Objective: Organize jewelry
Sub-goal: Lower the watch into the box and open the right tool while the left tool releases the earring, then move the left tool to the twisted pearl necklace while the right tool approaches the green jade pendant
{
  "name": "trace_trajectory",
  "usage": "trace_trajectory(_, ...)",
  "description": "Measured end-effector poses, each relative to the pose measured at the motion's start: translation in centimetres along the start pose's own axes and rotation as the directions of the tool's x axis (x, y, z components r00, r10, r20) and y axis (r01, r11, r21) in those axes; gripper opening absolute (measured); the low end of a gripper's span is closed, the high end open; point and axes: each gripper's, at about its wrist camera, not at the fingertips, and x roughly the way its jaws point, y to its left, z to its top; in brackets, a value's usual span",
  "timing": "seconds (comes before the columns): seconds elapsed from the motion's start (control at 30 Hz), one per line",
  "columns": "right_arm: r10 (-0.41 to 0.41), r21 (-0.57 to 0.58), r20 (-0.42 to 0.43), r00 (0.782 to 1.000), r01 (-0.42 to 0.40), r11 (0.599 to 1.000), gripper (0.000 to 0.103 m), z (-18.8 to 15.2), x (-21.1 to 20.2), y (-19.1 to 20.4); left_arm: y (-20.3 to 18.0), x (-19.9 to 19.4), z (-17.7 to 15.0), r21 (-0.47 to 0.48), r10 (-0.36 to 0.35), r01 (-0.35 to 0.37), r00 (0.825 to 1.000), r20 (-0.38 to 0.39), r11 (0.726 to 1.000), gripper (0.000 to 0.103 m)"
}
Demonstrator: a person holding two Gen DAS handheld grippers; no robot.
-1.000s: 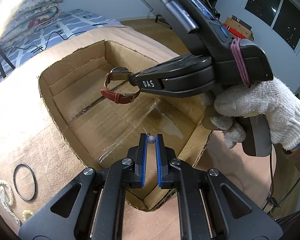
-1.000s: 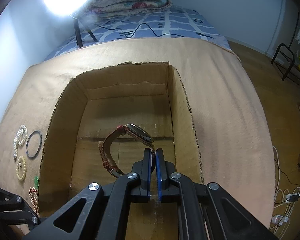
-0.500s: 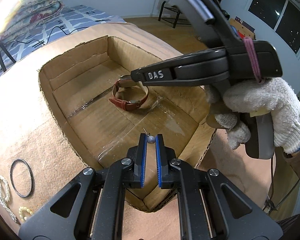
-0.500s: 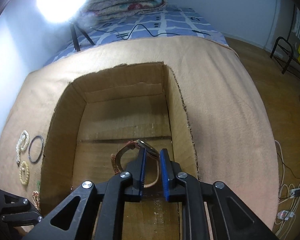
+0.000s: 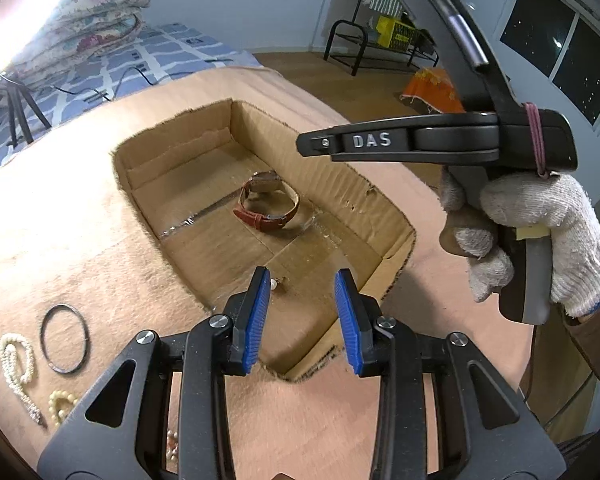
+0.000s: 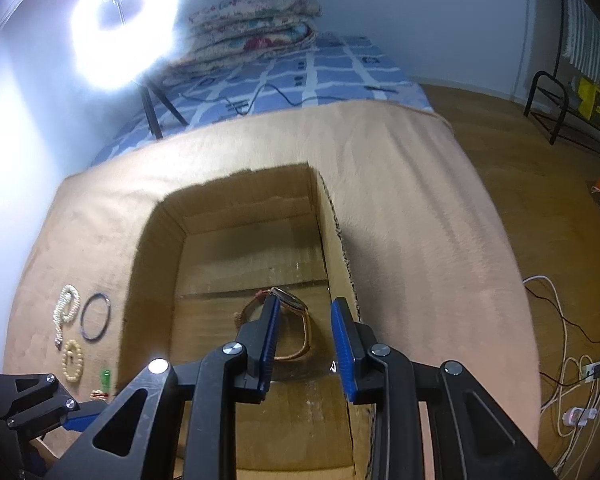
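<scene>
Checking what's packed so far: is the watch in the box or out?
In. The watch lies on the floor of the cardboard box, free of both tools.

This place is a bedroom in a home. A bed (image 6: 332, 76) with a blue checked sheet carries a pile of folded flowered quilts (image 6: 256, 24), and the floor (image 5: 380, 76) is of wood. A ring light (image 6: 124, 24) on a tripod stands beside the bed, and a window (image 5: 556, 48) shows night outside.
</scene>
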Motion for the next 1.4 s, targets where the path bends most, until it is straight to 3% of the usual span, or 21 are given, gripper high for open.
trace_trajectory(0.3, 0.034, 0.012, 0.081, 0.996, -0.035, 0.999, 0.027, -1.3, -6.0, 2.8, 2.0, -7.1, -0.8, -0.051, 0.02, -0.016, 0.997, 0.072, 0.999, 0.033)
trace_trajectory(0.67, 0.148, -0.039, 0.122, 0.981, -0.144, 0.989, 0.027, -4.7, -11.8, 10.1, 11.3, -15.7, -5.3, -0.2, 0.128, -0.104, 0.985, 0.112, 0.974, 0.033)
trace_trajectory(0.83, 0.198, -0.1, 0.071, 0.978, -0.19, 0.977, 0.027, -6.9, -11.2, 14.1, 16.1, -17.4, -7.9, -0.292, 0.17, -0.135, 0.981, 0.097, 0.947, 0.033)
trace_trajectory(1.1, 0.265, -0.152, -0.066, 0.962, -0.272, 0.95, 0.029, -10.9, -6.5, 18.2, 21.7, -17.3, -11.6, -0.413, 0.191, -0.151, 0.98, 0.058, 0.898, 0.033)
trace_trajectory(1.17, 0.25, -0.193, -0.091, 0.964, -0.263, 0.945, 0.038, -11.8, -5.3, 18.9, 23.0, -17.1, -12.2, -0.44, 0.186, -0.148, 0.982, 0.043, 0.886, 0.033)
trace_trajectory(1.27, 0.193, -0.252, -0.11, 0.975, -0.215, 0.944, 0.038, -12.7, -3.9, 19.4, 24.4, -16.8, -12.7, -0.462, 0.188, -0.152, 0.982, 0.034, 0.874, 0.033)
trace_trajectory(1.4, 0.209, -0.227, -0.131, 0.969, -0.234, 0.945, 0.038, -12.6, -2.9, 19.1, 26.3, -16.2, -13.2, -0.498, 0.188, -0.151, 0.982, 0.024, 0.854, 0.033)
